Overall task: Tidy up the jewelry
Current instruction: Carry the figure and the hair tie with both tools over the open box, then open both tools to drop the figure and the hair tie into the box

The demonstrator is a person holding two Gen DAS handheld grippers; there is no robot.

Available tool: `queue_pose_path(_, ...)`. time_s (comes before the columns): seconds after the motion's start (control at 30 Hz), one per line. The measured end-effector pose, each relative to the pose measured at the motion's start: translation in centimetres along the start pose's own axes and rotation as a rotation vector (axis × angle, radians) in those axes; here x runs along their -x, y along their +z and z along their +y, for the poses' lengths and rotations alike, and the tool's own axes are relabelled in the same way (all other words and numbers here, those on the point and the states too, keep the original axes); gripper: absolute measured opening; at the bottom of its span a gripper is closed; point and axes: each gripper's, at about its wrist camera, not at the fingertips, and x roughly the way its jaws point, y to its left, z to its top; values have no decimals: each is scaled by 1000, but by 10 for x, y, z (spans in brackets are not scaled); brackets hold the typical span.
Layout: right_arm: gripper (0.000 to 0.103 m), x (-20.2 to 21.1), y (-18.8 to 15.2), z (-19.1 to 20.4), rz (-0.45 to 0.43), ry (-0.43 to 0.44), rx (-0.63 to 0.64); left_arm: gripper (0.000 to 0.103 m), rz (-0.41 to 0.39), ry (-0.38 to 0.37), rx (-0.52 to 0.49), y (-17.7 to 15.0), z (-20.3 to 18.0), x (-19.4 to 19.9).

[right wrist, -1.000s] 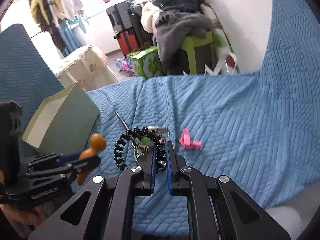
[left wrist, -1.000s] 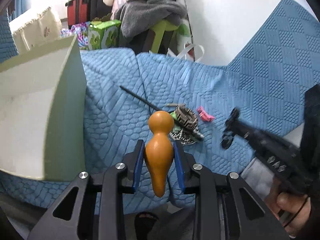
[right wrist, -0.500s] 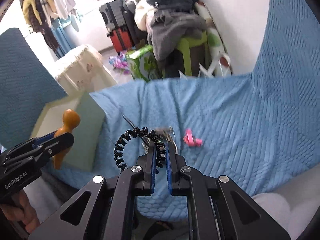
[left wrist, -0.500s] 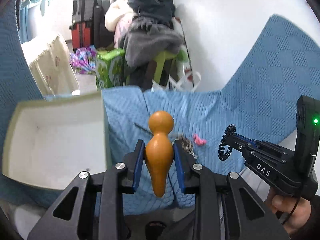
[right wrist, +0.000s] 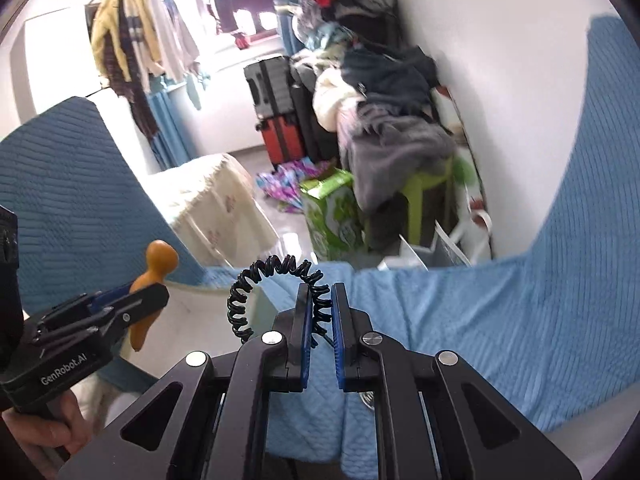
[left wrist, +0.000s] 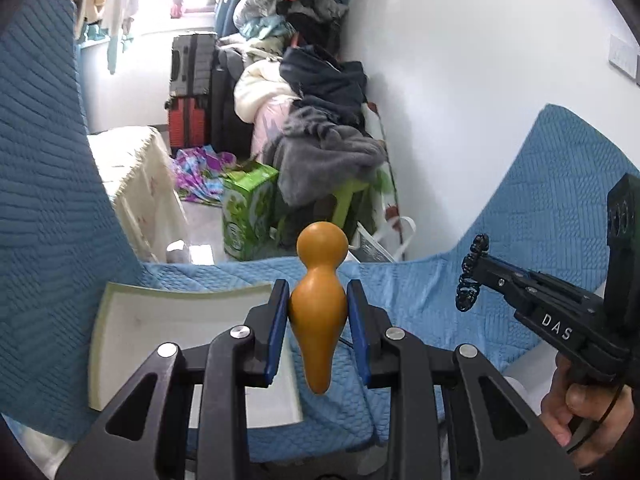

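Note:
My left gripper [left wrist: 318, 294] is shut on an orange gourd-shaped pendant [left wrist: 319, 300], held upright in the air above the near right part of an open white box [left wrist: 160, 328] on the blue quilt. My right gripper [right wrist: 320, 300] is shut on a black spiral hair tie [right wrist: 256, 284], lifted above the quilt. The hair tie [left wrist: 468, 280] and right gripper [left wrist: 480, 268] also show at the right of the left wrist view. The left gripper [right wrist: 148, 292] with the pendant [right wrist: 154, 272] shows at the left of the right wrist view, over the box [right wrist: 188, 300].
A blue quilted cover [left wrist: 520, 264] spreads over the surface and rises at both sides. Beyond its far edge stand a green carton [left wrist: 248, 208], a green stool with piled clothes [left wrist: 328, 152], suitcases [left wrist: 188, 92] and a cream covered table [left wrist: 136, 180].
Both grippers have risen and tilted up with their loads. The jewelry pile on the quilt has dropped out of sight. The left gripper now hangs over the open box.

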Motion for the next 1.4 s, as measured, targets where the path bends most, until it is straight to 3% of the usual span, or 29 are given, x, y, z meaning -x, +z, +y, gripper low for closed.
queue_pose_path(0.17, 8, -20, 7, 32, 14, 32, 28, 30, 1, 27, 37, -3, 31, 1)
queue_pose_path(0.37, 8, -62, -9, 63, 98, 43, 55, 30, 40, 64, 95, -17, 69, -11)
queue_pose_path(0.7, 8, -137, -48, 95, 258, 30, 133, 30, 170, 100, 170, -52, 126, -61)
queue_pose_path(1.1, 8, -196, -72, 121, 424, -4, 210, 30, 291, 137, 218, -74, 152, -103)
queue_pose_path(1.4, 8, -207, -74, 118, 465, 0, 180, 30, 325, 114, 239, -79, 155, -112)
